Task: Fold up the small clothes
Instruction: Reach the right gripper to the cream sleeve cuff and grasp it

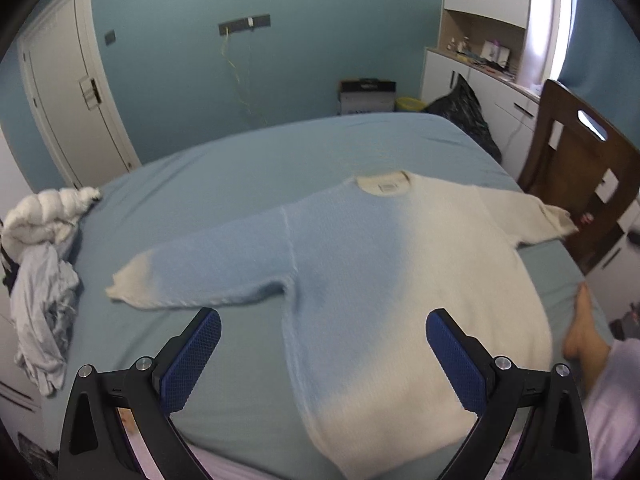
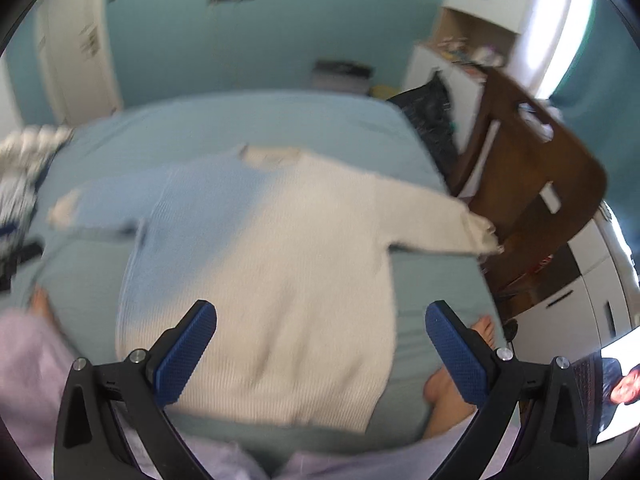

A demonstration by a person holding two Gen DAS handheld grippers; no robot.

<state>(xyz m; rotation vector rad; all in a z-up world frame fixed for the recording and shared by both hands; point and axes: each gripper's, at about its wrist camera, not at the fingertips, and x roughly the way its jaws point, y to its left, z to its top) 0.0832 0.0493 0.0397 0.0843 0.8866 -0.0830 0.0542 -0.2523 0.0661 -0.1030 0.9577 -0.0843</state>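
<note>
**Sweater spread flat on bed; both grippers apart and empty**

The bed [image 1: 248, 160], covered in a pale blue sheet, fills most of both views. On it a knit sweater [image 1: 360, 264], blue on one side and cream on the other, lies flat with its collar toward the far wall and both sleeves stretched outward. The cream sleeve's cuff reaches the bed's edge beside a brown wooden chair [image 1: 580, 168]. A heap of white and grey clothes [image 1: 40, 264] sits at the opposite edge of the bed, well apart from the sweater.

The left gripper [image 1: 323, 354] hangs above the sweater's lower blue side, its blue pads [image 1: 192, 360] spread wide, holding nothing. The right gripper [image 2: 321, 350] hangs above the cream lower body of the sweater [image 2: 280, 280], jaws likewise spread and empty. The right wrist view is motion-blurred. Bare feet [image 2: 444, 384] show near the hem.
</note>
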